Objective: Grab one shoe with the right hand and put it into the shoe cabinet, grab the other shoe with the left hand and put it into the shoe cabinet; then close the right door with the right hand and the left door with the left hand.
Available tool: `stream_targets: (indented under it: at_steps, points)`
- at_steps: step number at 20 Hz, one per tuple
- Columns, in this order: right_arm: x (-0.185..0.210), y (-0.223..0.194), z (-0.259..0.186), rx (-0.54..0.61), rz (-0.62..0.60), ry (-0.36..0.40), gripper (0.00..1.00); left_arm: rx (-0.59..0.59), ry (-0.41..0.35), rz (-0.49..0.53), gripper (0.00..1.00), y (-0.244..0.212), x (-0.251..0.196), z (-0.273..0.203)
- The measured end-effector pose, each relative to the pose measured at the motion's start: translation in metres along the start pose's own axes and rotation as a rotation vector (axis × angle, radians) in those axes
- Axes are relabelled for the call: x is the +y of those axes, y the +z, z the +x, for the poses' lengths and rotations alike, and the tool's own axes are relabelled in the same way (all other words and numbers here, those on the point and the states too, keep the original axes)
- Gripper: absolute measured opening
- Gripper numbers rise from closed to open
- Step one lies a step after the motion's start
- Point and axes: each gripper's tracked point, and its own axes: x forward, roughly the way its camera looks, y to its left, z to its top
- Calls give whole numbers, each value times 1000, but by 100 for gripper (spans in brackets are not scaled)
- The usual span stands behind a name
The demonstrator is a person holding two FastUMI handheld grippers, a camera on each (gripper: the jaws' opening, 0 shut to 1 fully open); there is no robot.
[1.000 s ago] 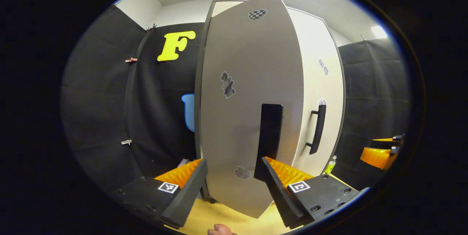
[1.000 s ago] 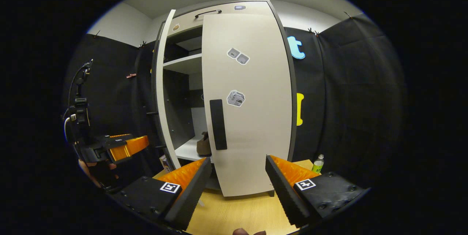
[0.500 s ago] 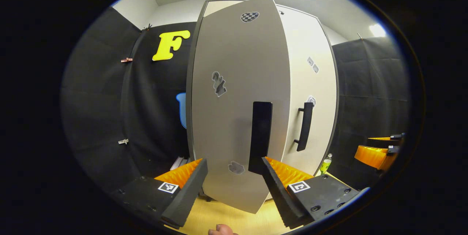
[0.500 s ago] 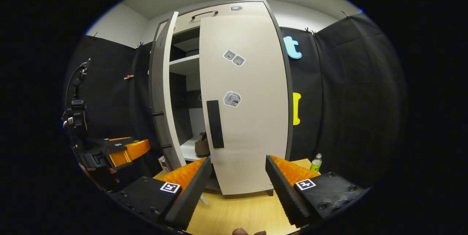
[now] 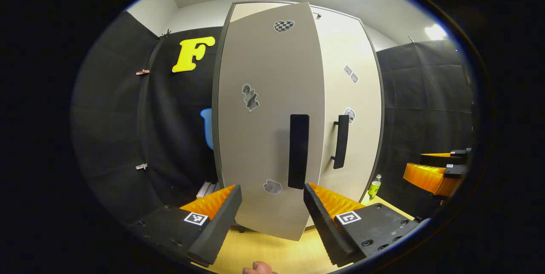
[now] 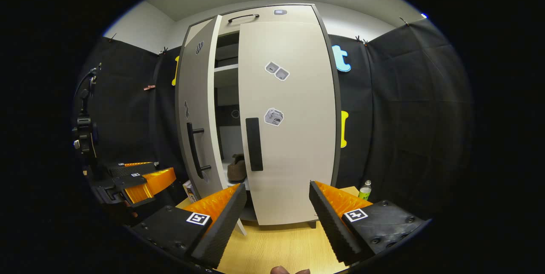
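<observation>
The pale shoe cabinet [image 6: 294, 11] stands ahead on a wooden floor. Its right door [image 6: 298, 154] is flat against the frame, with a black handle [image 6: 254, 144]. The left door [image 6: 200, 95] stands partly ajar, leaving a narrow gap through which a brown shoe [image 6: 236, 168] shows on the lower shelf. In the left gripper view the left door [image 5: 264, 137] fills the middle, its handle [image 5: 298, 150] just above my open left gripper [image 5: 271, 188]. My right gripper [image 6: 276, 186] is open and empty, held back from the right door. The left gripper [image 6: 140, 178] also shows beside the left door.
A green bottle [image 6: 365, 189] stands on the floor [image 6: 276, 244] at the cabinet's right foot, and a small box [image 6: 188, 188] sits at its left foot. Black cloth walls close in on both sides. The right gripper [image 5: 434, 171] shows far right in the left gripper view.
The left door has swung further toward the cabinet and the gap has narrowed. The left gripper followed it. The right door and right gripper stayed almost still.
</observation>
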Motion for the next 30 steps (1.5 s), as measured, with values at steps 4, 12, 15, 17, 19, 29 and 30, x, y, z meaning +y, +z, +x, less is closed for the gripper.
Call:
stream_targets:
  at_steps: [4, 12, 15, 17, 19, 29, 30]
  points:
    - [-7, -5, -1, 13, 5, -39, 98, 8, 5, 8, 92, -2, -2, -4]
    - [-26, -4, -6, -12, -3, -32, 98, -25, 61, 3, 93, 6, -14, -23]
    - [-25, -3, -11, -16, -9, 18, 98, -45, 74, -3, 94, 9, -28, -34]
    - [-26, -4, -14, -16, -12, 42, 98, -58, 93, 17, 94, 12, -33, -40]
    - [-27, -4, -18, -20, -12, 56, 98, -72, 106, 43, 94, 16, -39, -44]
    - [-46, -5, -38, -46, -21, 82, 98, -79, 91, 58, 92, 17, -72, -58]
    - [-47, -5, -39, -48, -27, 91, 98, -75, 94, 53, 92, 15, -74, -59]
